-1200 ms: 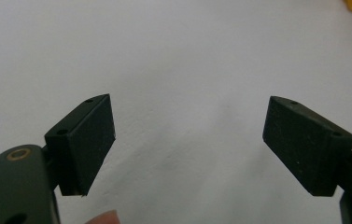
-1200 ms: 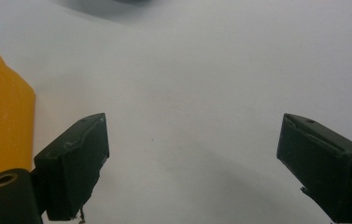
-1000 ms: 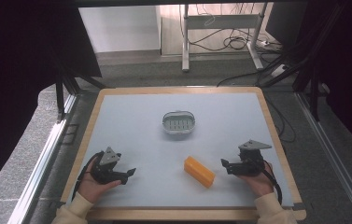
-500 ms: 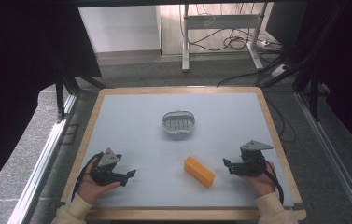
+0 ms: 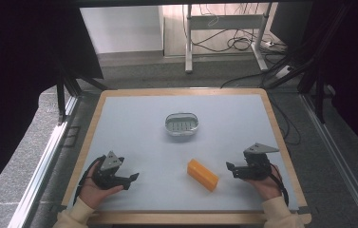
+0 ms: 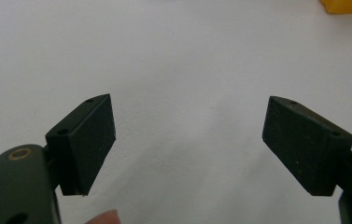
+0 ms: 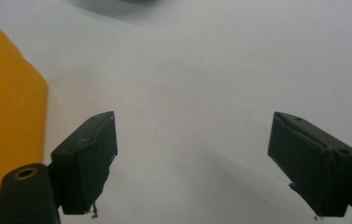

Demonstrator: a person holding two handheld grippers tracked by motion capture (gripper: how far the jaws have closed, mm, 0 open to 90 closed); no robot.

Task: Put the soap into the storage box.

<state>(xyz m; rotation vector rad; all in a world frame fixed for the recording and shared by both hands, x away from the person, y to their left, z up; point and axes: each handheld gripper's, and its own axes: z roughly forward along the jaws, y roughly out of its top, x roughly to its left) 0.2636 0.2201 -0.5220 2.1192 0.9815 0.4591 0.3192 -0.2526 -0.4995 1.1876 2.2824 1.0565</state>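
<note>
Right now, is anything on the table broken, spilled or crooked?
Nothing is broken or spilled. The orange block lies slantwise to the table's edges, apart from the empty metal dish. Both grippers are open.

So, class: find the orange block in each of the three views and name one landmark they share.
High view: the orange block lies low on the table, nearer the right gripper.
Left gripper view: its corner shows at the top right edge.
Right gripper view: it runs along the left edge.
Shared landmark: the pale table surface.
</note>
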